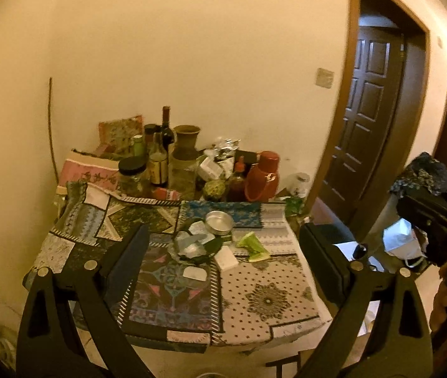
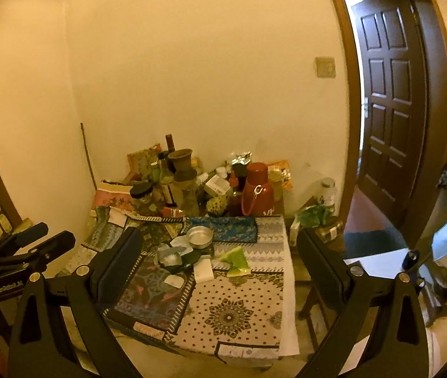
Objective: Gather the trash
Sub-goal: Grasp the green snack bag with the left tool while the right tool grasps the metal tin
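A small table with a patchwork cloth holds loose trash: a dark plate heaped with crumpled wrappers, a green wrapper, a white paper piece and a small white packet. My left gripper is open and empty, back from the table's near edge. My right gripper is open and empty, also short of the table. Each gripper shows in the other's view, the left one and the right one.
A metal bowl sits behind the plate. Bottles, jars, a clay pot and a red flask crowd the back by the wall. A dark door stands open at right, a white bag nearby.
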